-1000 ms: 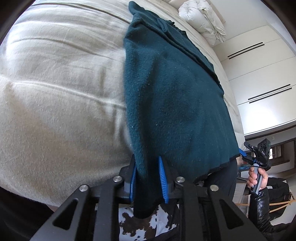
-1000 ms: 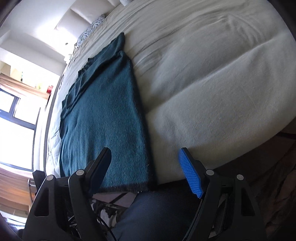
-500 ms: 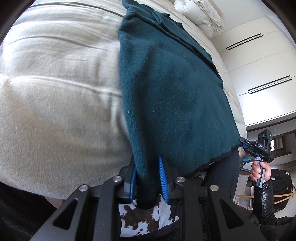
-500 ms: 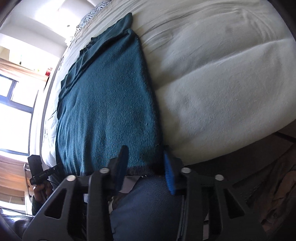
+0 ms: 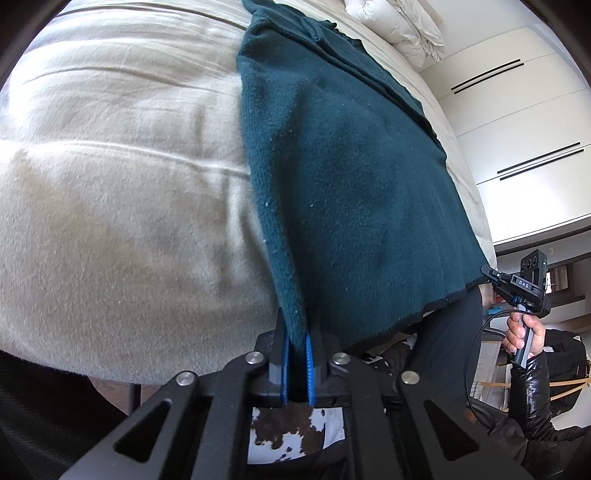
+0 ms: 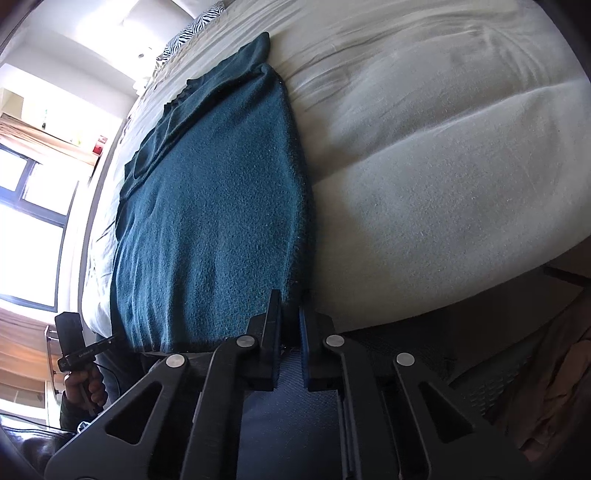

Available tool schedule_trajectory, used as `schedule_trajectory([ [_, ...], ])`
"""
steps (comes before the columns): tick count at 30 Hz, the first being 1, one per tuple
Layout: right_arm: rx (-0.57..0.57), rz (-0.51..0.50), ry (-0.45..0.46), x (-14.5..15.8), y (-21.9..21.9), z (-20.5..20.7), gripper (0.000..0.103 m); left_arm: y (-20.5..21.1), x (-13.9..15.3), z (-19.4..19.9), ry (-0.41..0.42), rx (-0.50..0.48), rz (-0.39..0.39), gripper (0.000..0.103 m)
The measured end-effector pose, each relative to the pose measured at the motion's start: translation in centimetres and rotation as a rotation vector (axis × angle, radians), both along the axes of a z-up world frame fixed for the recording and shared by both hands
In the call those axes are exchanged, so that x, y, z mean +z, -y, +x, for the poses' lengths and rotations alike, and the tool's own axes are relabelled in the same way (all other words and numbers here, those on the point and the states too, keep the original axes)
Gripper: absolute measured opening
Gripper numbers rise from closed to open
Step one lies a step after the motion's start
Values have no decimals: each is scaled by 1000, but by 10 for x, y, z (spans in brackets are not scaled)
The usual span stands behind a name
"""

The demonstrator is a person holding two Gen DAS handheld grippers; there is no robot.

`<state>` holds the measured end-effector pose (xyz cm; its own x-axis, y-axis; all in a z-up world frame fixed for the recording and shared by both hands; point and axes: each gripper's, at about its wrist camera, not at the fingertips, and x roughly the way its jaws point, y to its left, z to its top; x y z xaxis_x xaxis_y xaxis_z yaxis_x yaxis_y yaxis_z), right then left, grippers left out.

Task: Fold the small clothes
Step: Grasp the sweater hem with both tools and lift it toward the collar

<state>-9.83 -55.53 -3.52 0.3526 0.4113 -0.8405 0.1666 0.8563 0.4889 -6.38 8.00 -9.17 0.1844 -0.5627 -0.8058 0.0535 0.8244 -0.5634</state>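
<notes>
Dark teal knitted garment (image 5: 354,192): one
Beige-covered bed (image 5: 122,206): one
Black two-finger grippers: two, left gripper (image 5: 296,363), right gripper (image 6: 287,347)

Bed: your view is mostly a beige cover (image 5: 122,206), creased in long folds.
Pillows: white ones (image 5: 402,26) lie at the far end; a zebra-striped one (image 6: 192,33) too.
Wardrobe: you face white doors (image 5: 524,122) with dark slot handles.
Window: dark-framed panes (image 6: 29,229) glare brightly on your left.
Floor: a cowhide rug (image 5: 288,432) shows below.
</notes>
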Motion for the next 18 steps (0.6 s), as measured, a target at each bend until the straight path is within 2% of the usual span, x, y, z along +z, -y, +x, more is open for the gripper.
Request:
schedule_trajectory([
  [5,-3,8,19,3,0,-1,7,0,6,-1,16,-1,-24,6],
  [18,-33,89,174,41,-4,8,6,-25,43,18,100,110,-338,6],
])
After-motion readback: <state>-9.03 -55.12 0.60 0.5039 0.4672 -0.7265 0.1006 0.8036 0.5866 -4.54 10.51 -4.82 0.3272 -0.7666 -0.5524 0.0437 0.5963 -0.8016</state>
